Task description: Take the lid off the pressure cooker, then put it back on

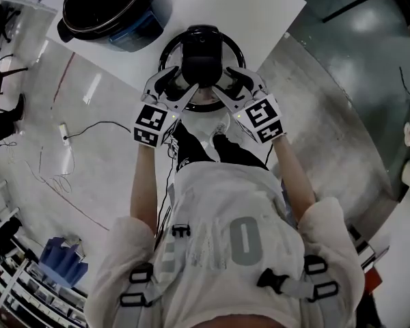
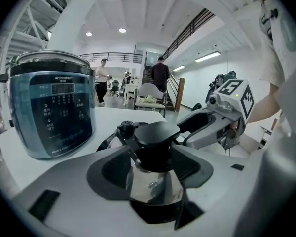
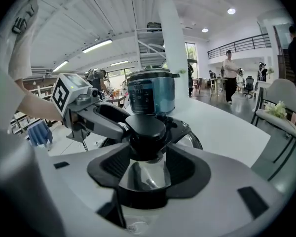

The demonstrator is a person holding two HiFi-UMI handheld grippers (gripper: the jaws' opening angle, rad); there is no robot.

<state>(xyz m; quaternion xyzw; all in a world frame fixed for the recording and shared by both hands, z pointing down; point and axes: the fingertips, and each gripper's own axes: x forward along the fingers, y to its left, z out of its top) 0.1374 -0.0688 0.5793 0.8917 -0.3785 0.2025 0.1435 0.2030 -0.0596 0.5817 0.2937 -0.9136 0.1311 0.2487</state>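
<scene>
1. White tabletop [image 1: 273, 12] in a bright open hall, people far off behind; one corner aimed at the person.
2. Near that corner: lid [image 1: 165, 55], off the cooker, steel dome up, black knob [image 1: 202, 53] on top. Unclear whether resting on the tabletop or held just above it.
3. Left gripper [image 1: 184, 87]: angled in from the near left, jaws partway apart and clamped on the knob's neck, a pad against each side, nothing else between them.
4. Right gripper [image 1: 225, 87]: mirrored from the near right, jaws set a little narrower, likewise clamped on the neck under the knob's cap.
5. Both meeting nose to nose at the knob's near end, forming a V with the knob at its tip; neither plainly nearer.
6. Knob seemingly oblong in the head view, long axis running straight away from the person.
7. Cooker pot [image 1: 116, 9]: open, well apart from the lid, farther across the table and off to the left in the head view. Directly behind the knob in the right gripper view, left of it in the left gripper view.
8. Judged: to refit, lift, carry away and leftward toward the left gripper's side, then lower level over the open rim.
9. Risk, judged: uneven pull from two hands, tilting the lid and catching the rim.
</scene>
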